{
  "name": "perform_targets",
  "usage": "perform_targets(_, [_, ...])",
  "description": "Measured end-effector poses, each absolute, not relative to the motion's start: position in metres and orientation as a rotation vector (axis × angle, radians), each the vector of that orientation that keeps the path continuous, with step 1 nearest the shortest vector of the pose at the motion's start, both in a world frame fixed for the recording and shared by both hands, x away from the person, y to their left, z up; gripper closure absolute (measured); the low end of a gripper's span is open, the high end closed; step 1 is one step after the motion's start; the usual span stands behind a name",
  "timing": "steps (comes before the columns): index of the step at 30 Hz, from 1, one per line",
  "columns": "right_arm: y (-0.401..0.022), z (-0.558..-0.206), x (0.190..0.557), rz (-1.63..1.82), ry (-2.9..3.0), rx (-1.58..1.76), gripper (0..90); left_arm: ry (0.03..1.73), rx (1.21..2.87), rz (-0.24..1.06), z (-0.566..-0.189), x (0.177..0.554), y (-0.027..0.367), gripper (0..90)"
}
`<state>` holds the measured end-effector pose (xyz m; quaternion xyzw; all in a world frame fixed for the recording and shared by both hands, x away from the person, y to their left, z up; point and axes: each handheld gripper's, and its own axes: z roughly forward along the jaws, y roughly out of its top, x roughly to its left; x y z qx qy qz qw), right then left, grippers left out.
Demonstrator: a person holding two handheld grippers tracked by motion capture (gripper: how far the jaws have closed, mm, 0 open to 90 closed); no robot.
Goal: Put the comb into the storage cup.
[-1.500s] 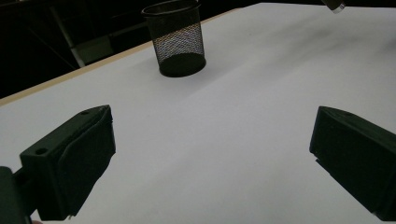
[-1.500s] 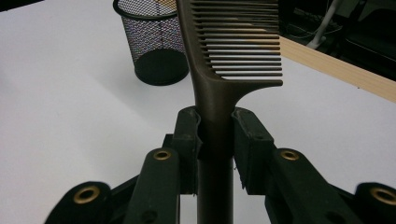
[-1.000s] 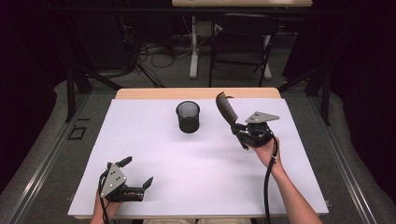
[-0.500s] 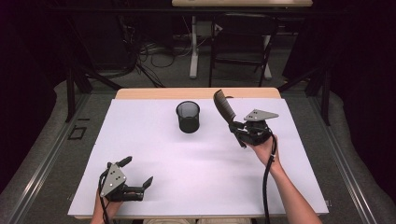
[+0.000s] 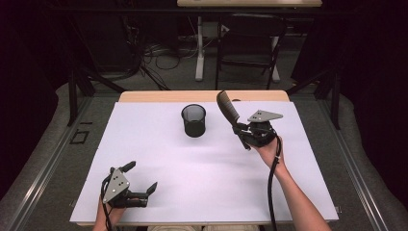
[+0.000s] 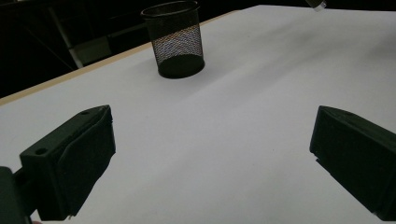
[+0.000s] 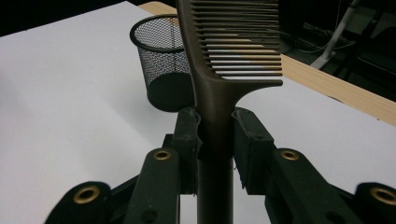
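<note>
A dark comb [image 7: 219, 60], teeth up, stands clamped by its handle beside an upright black mesh cup [image 5: 194, 120].

I am moving my right gripper [image 5: 239, 129] with the comb [image 5: 227, 109] clamped in it up off the white sheet and slightly leftward, bringing the comb's toothed end closer to the mesh cup [image 5: 194, 120].

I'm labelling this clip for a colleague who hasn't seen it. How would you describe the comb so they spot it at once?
Start at the white table and find the black mesh cup near its far edge. Just right of the cup, the right gripper is raised above the table, shut on the comb. It is the one dark brown, toothed, long-handled thing there, with its toothed end up.
</note>
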<state>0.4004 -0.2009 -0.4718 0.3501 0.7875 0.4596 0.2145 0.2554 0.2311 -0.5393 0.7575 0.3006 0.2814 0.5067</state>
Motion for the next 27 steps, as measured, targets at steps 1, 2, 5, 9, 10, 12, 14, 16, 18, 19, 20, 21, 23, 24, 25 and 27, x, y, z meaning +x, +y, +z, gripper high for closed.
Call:
perform_targets(1, [-0.2,-0.471,0.401,1.282,2.183,0.973,72.6,0.723,1.828,0.678,-0.539,0.256,0.231,0.3])
perform_targets(2, [-0.2,-0.471,0.402,1.285,2.184,0.972,72.6,0.722,1.829,0.678,-0.539,0.256,0.231,0.3])
perform_targets(5, [-0.198,-0.47,0.405,1.284,2.185,0.977,72.6,0.72,1.829,0.678,-0.539,0.255,0.231,0.3])
perform_targets(9, [-0.195,-0.469,0.407,1.294,2.186,0.976,72.6,0.722,1.826,0.677,-0.539,0.255,0.231,0.3])
perform_targets(10, [-0.194,-0.468,0.407,1.293,2.185,0.974,72.6,0.722,1.826,0.677,-0.539,0.255,0.231,0.3])
perform_targets(12, [-0.192,-0.467,0.408,1.296,2.189,0.971,72.6,0.72,1.828,0.677,-0.539,0.255,0.231,0.3])
perform_targets(14, [-0.191,-0.466,0.409,1.3,2.189,0.971,72.6,0.719,1.832,0.678,-0.539,0.256,0.231,0.3])
perform_targets(16, [-0.189,-0.466,0.411,1.311,2.186,0.971,72.6,0.718,1.831,0.676,-0.539,0.255,0.23,0.3])
perform_targets(18, [-0.187,-0.465,0.411,1.321,2.184,0.968,72.6,0.718,1.831,0.675,-0.539,0.255,0.23,0.3])
perform_targets(19, [-0.186,-0.464,0.412,1.323,2.186,0.967,72.6,0.717,1.833,0.675,-0.539,0.255,0.23,0.3])
perform_targets(20, [-0.185,-0.464,0.412,1.322,2.188,0.966,72.6,0.718,1.832,0.676,-0.539,0.255,0.23,0.3])
perform_targets(21, [-0.183,-0.464,0.413,1.319,2.188,0.964,72.6,0.719,1.832,0.677,-0.539,0.255,0.231,0.3])
perform_targets(23, [-0.181,-0.463,0.414,1.327,2.185,0.964,72.6,0.721,1.828,0.676,-0.54,0.256,0.231,0.3])
perform_targets(24, [-0.181,-0.463,0.415,1.328,2.183,0.963,72.6,0.719,1.83,0.677,-0.539,0.256,0.231,0.3])
perform_targets(25, [-0.18,-0.462,0.415,1.331,2.178,0.963,72.6,0.717,1.832,0.677,-0.539,0.255,0.231,0.3])
perform_targets(27, [-0.178,-0.461,0.416,1.343,2.162,0.963,72.7,0.717,1.832,0.674,-0.539,0.255,0.23,0.3])
